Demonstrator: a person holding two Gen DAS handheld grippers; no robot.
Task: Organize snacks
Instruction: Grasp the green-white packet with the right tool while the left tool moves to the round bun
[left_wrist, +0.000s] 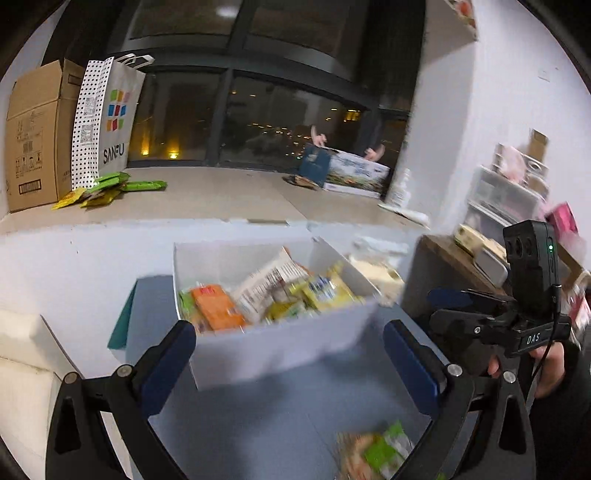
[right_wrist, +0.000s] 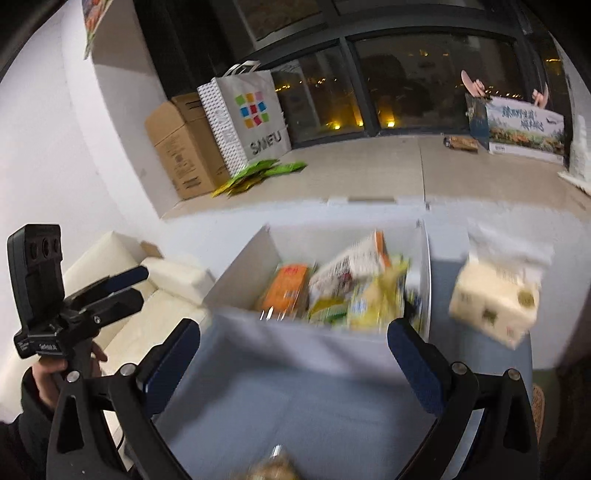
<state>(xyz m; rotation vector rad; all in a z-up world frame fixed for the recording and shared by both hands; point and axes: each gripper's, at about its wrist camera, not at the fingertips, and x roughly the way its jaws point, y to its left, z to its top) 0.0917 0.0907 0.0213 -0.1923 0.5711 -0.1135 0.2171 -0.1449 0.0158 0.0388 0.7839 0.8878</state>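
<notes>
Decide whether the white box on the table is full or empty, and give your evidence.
Nearly full. The white box holds an orange packet, a white packet and yellow packets piled up to its rim.

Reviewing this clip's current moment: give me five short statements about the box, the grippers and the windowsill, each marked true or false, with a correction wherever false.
1. The white box on the blue table holds several snack packets. True.
2. The left gripper is clamped on an orange packet. False: its jaws stand wide open with nothing held; the orange packet lies in the box.
3. The right gripper is open and empty. True.
4. The shopping bag on the windowsill lies flat on its side. False: it stands upright beside a cardboard box.
5. Green packets lie on the windowsill by the bag. True.
</notes>
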